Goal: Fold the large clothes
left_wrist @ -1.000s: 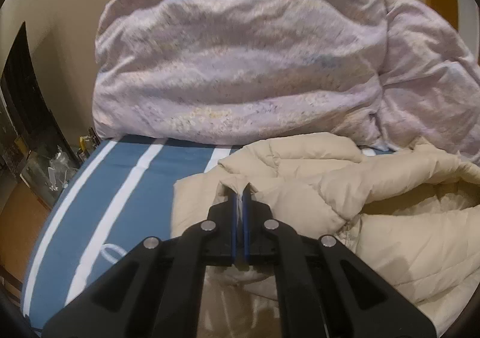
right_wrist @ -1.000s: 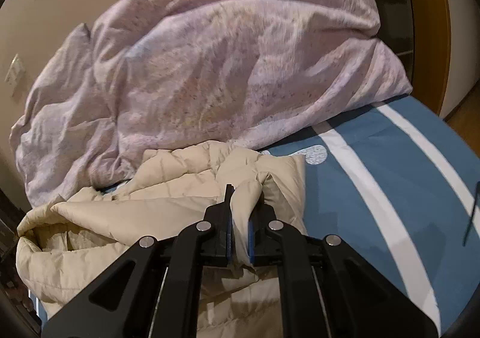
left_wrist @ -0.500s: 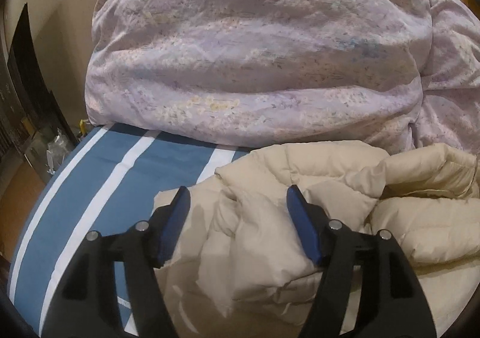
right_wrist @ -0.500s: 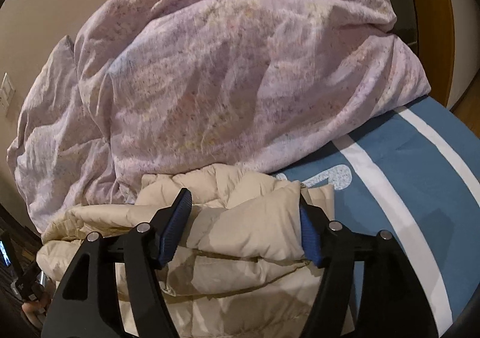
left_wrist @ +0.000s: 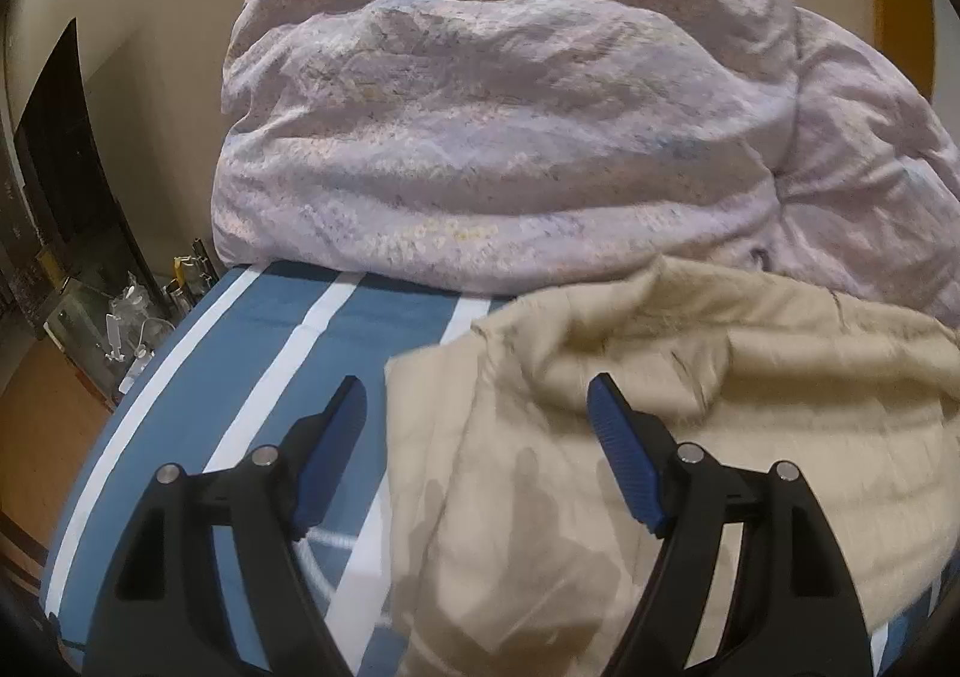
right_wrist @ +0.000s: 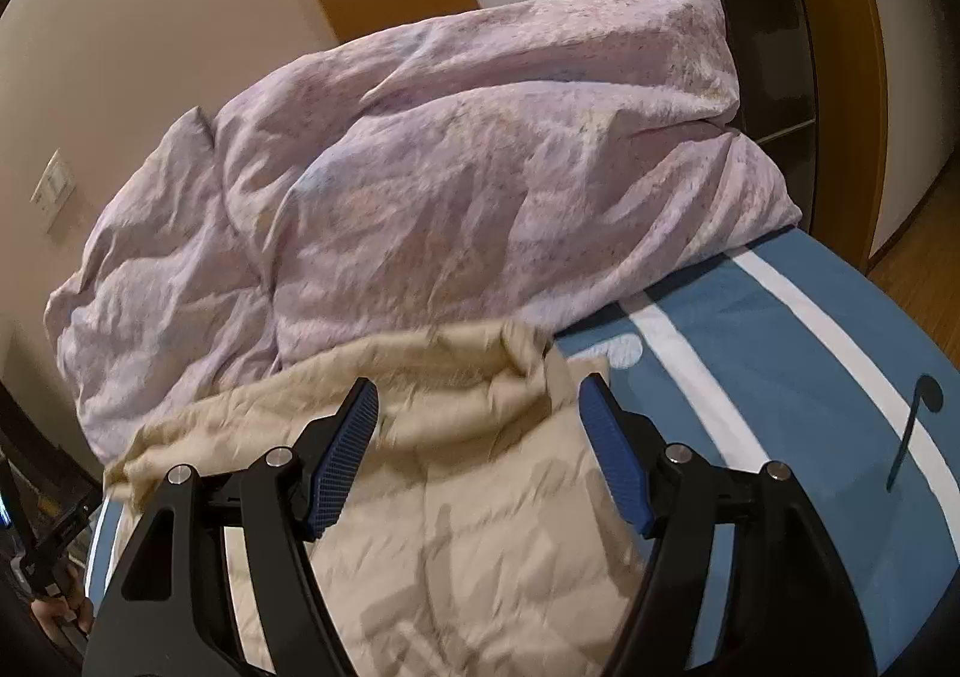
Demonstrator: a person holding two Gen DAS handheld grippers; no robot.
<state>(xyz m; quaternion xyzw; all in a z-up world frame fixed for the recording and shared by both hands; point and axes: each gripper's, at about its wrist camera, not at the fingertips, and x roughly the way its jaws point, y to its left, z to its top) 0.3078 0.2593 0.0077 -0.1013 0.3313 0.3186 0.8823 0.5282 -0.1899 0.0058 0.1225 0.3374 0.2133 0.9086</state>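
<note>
A cream quilted puffer jacket lies folded on the blue bed. In the left wrist view its left edge runs between the fingers. My left gripper is open and empty above that edge. In the right wrist view the jacket fills the lower middle, with its right edge near the right finger. My right gripper is open and empty above the jacket's far fold.
A crumpled lilac duvet is heaped at the head of the bed, right behind the jacket; it also shows in the right wrist view. The blue sheet with white stripes lies to the left, and to the right in the right wrist view. Shelves with clutter stand at the left of the bed.
Both grippers were shut on the jacket's edges one second ago. They opened, let the jacket drop onto the bed, and have drawn back and up.
</note>
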